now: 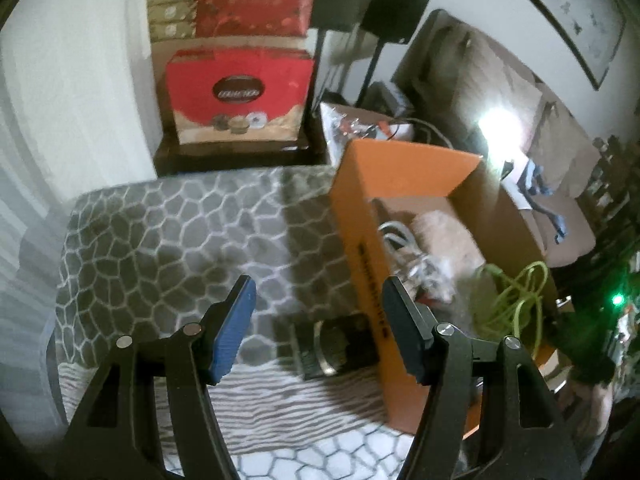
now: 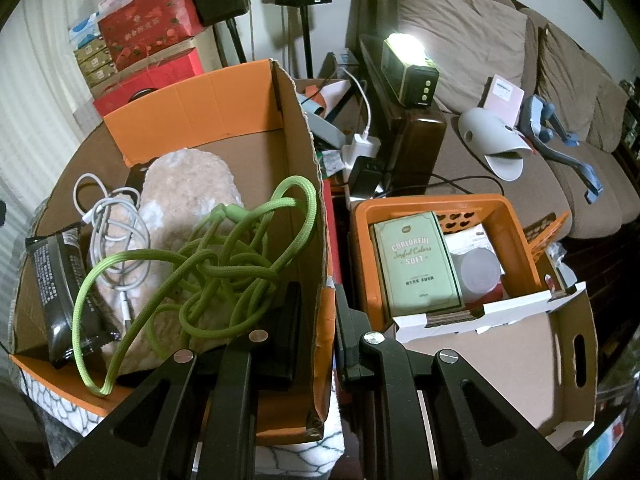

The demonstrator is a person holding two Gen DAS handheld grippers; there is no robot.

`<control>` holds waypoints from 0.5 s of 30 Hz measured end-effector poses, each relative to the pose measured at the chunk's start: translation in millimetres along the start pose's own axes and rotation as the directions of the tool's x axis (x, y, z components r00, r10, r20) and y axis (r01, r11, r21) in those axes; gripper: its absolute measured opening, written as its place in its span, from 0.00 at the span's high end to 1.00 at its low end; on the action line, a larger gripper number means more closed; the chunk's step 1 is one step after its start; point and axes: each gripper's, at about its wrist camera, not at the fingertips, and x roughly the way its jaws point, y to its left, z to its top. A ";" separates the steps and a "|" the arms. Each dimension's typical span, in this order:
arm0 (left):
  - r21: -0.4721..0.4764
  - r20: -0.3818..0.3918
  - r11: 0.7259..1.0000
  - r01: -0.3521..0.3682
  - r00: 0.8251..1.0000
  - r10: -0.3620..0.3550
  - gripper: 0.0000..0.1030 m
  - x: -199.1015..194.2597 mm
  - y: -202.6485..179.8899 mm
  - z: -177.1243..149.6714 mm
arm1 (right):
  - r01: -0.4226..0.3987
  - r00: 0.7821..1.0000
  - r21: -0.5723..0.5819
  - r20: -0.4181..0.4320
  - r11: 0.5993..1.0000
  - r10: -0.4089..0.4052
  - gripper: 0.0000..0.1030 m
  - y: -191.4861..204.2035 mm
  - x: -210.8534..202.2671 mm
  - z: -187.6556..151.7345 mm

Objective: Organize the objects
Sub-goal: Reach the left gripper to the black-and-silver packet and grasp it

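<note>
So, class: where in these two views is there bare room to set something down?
Free: the patterned blanket left of the orange box, ahead of the left tool; also the cardboard flap below the orange basket. Crowded: the box, filled by the green cord, and the basket.

Left gripper point(image 1: 318, 322): black frame, silver screws, one blue ribbed pad point(image 1: 232, 330). Right gripper point(image 2: 318, 334): black, silver screws.

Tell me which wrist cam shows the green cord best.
Right wrist. The green cord lies tangled in full on top of the pale stone in the orange cardboard box, close and sharp. Left wrist shows only a few blurred loops of it over the box's far wall.
</note>
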 end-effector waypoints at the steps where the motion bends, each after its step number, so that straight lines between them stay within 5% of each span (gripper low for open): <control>1: -0.003 -0.008 1.000 0.000 1.000 0.000 0.40 2.4 6.6 -3.5 | 0.000 1.000 0.000 0.000 1.000 0.000 0.86 0.0 0.0 0.0; 7: -0.010 -0.067 1.000 0.017 0.998 -0.018 0.37 20.1 32.7 -24.7 | 0.007 1.000 -0.004 0.000 1.000 -0.007 0.86 0.4 0.5 0.3; 15: -0.138 -0.127 0.984 0.109 0.984 -0.127 0.37 41.8 51.2 -38.9 | 0.014 1.000 -0.007 0.000 1.000 -0.014 0.85 1.4 0.8 -0.1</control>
